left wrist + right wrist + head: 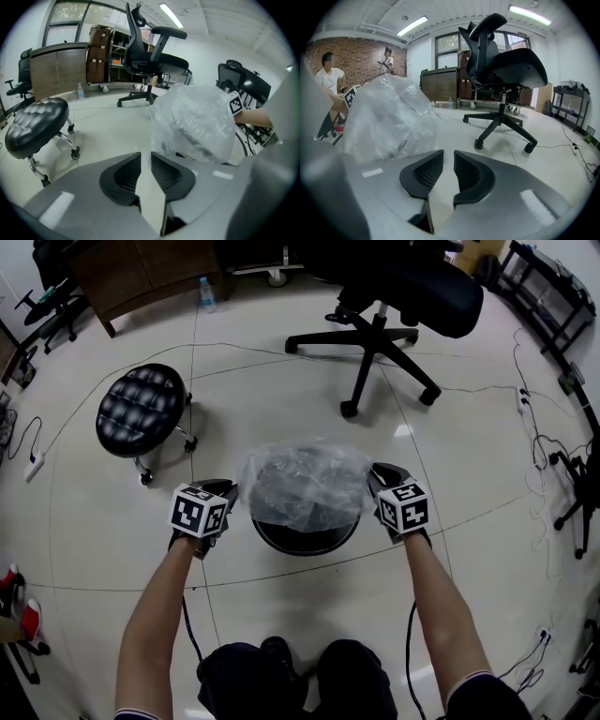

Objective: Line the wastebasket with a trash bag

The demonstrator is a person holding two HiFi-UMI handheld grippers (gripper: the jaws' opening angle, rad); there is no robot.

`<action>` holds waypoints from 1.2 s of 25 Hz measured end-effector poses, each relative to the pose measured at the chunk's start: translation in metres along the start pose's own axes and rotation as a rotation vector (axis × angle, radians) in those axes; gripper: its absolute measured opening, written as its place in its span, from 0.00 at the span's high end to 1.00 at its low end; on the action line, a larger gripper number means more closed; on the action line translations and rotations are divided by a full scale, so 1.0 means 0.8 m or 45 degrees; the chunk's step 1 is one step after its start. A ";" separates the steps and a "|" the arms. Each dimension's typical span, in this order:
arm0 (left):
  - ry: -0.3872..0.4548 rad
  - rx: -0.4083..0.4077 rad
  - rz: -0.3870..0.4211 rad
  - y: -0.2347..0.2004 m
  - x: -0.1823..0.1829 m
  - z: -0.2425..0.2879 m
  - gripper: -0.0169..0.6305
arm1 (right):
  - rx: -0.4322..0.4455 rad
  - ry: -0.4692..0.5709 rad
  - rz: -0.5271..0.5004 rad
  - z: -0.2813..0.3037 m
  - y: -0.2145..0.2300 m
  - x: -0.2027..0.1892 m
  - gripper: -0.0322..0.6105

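Bag point(305, 482) puffs over the wastebasket point(306, 544). Left tool point(146, 158) and right tool point(449, 158) are open a little and empty. Pinch the edges and pull down evenly.

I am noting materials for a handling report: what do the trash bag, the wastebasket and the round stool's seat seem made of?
Trash bag: thin clear plastic film, glossy and crinkled, the dark basket showing through.
Wastebasket: black, possibly mesh; metal or plastic is unclear.
Stool seat: black tufted leather or vinyl, slightly shiny.
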State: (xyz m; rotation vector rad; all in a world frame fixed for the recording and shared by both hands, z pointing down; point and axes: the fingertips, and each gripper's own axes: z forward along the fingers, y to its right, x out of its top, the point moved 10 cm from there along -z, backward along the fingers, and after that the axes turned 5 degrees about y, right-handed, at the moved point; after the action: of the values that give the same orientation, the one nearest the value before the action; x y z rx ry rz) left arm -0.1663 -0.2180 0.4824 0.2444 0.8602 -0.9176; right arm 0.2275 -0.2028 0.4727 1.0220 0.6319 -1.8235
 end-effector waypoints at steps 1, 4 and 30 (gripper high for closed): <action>-0.005 -0.012 0.006 0.000 0.001 -0.005 0.86 | 0.008 0.008 0.002 -0.004 0.001 0.002 0.83; -0.019 -0.033 0.029 0.000 0.001 -0.020 0.82 | 0.021 0.024 0.004 -0.016 0.005 0.004 0.81; 0.135 -0.085 0.155 0.004 0.147 0.016 0.81 | 0.166 0.175 0.094 -0.010 0.005 0.131 0.72</action>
State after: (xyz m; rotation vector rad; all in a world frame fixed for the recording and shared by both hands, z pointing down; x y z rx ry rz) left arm -0.1198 -0.2927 0.4030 0.2864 0.9614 -0.7668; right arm 0.2099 -0.2476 0.3792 1.2499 0.5547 -1.7595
